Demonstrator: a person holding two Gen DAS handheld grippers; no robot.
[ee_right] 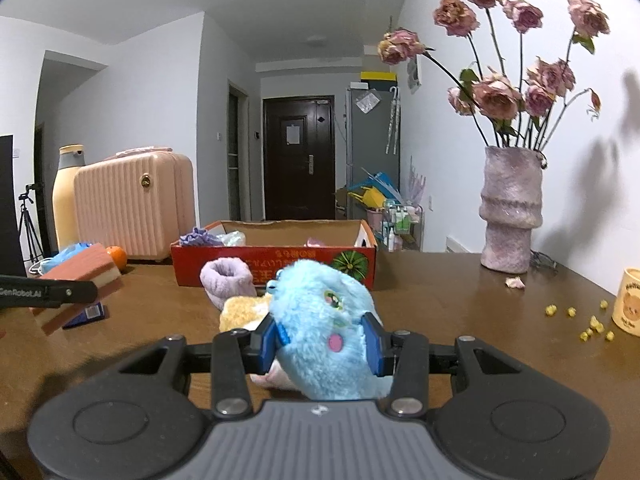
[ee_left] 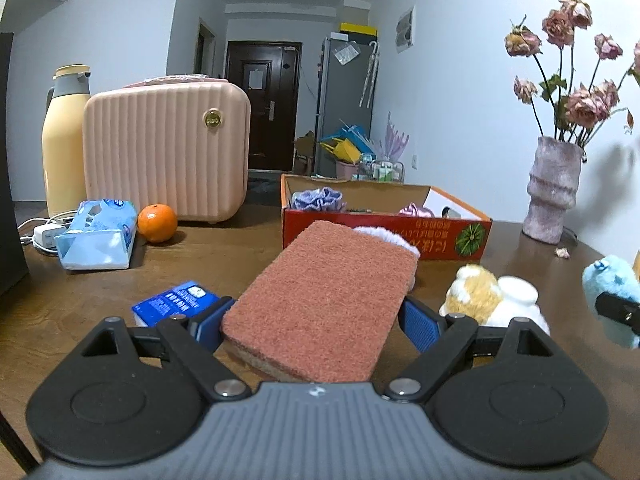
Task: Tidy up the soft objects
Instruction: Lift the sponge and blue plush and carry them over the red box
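Mid-task. Box (ee_right: 276, 268) on the bench (ee_right: 440, 300) already holds a few soft bits: a purple ruffled thing (ee_left: 318, 199) at its left end, something pale beside it, a pink satin-looking piece (ee_left: 416, 211) further right.

Left tool (ee_left: 316, 322) grips the sponge (ee_left: 324, 300) across its width, blue pads pressed on both long sides. In the right view the sponge sits clear of the bench, short of the box.

Right tool (ee_right: 324, 340) is closed on the blue plush (ee_right: 324, 328), pads sunk into the fur; it's in front of the box, not in it.

Left on the bench: lilac fuzzy sock (ee_right: 228, 280) just before the box, yellow-white plush (ee_left: 490, 296) near it.

Materials: sponge is a flat slab, coarse rust-red scouring face over a paler foam layer, holding its shape in the grip as far as I see. Blue plush is rounded, long-pile, squashes easily. Box is shallow printed cardboard, open top.
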